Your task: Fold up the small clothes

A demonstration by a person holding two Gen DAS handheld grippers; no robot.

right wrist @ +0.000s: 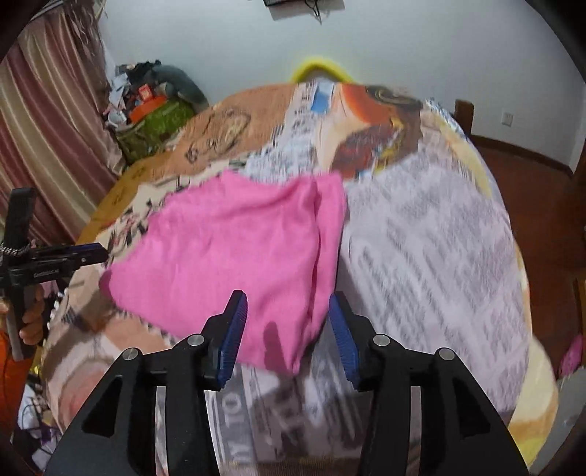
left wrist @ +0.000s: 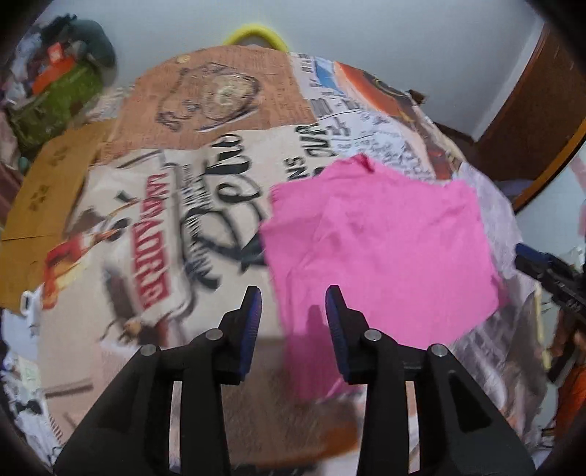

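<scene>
A small pink garment (left wrist: 381, 241) lies flat on a round table covered with printed paper and cloth; it also shows in the right wrist view (right wrist: 234, 249), folded over along its right side. My left gripper (left wrist: 293, 304) is open and empty, hovering above the garment's near left edge. My right gripper (right wrist: 287, 311) is open and empty, hovering above the garment's near right corner. The right gripper (left wrist: 549, 271) shows at the right edge of the left wrist view, and the left gripper (right wrist: 55, 260) at the left edge of the right wrist view.
The table's covering (left wrist: 175, 234) is newspaper and printed posters, with brown cardboard (left wrist: 47, 197) at the left. A yellow chair back (left wrist: 256, 33) stands behind the table. A cluttered pile with a green bag (right wrist: 157, 117) sits by the curtain. Wooden floor (right wrist: 531, 190) lies to the right.
</scene>
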